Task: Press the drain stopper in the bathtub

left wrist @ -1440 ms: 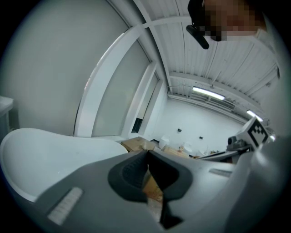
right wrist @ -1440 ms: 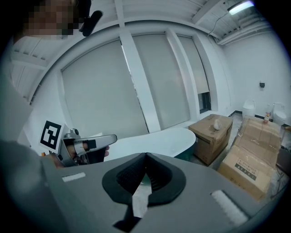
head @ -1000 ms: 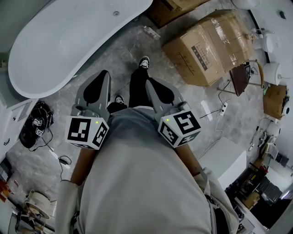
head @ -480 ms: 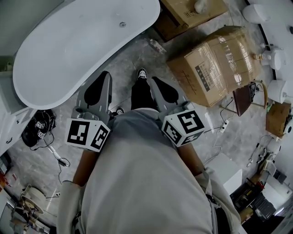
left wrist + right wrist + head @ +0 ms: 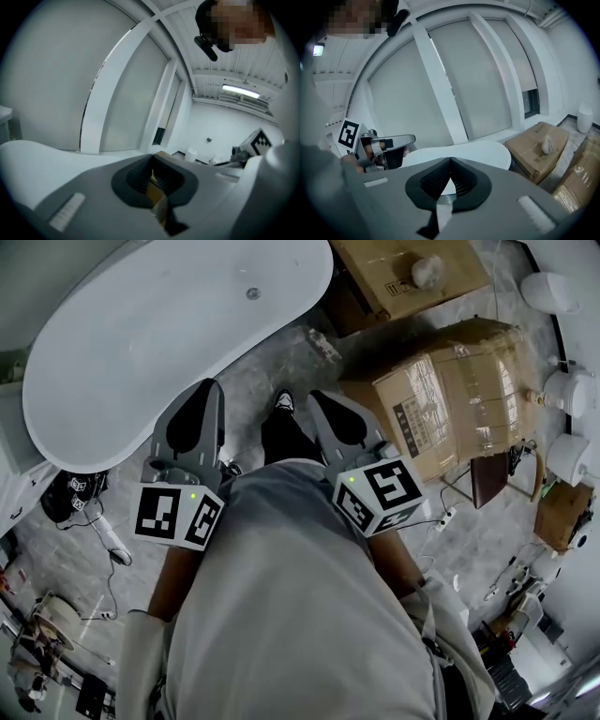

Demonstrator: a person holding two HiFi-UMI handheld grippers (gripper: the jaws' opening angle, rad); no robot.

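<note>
From the head view, the white bathtub (image 5: 141,343) lies ahead of both sets of fingers and off to their left. The drain stopper (image 5: 253,293) is a small round grey button on the tub floor near its far end, well beyond the fingertips and a little left of the gap between the two tools. The left gripper (image 5: 208,388) and the right gripper (image 5: 316,397) are held level in front of the person's body, and a shoe (image 5: 283,401) shows on the floor between them. Cardboard boxes (image 5: 450,399) stand to the right of the right fingers. Neither tool is over the tub yet.

The left gripper view shows its fingers together at the tips with nothing between them, only a sliver of brown background through the slit lower down. Beyond them are pale window panels (image 5: 61,84). The stopper does not show here.

In the right gripper view its fingers are likewise closed tip to tip and empty. The tub's rounded end sits just past them, with the left tool off to their left.

The stopper looks like a hard, smooth metal cap fixed in the tub, so I'd say it is a thing to push rather than grasp. My guess is that closed fingertips should come straight down on the middle of its top. It looks polished, as does the glossy tub around it, so an off-centre push could skid off.
</note>
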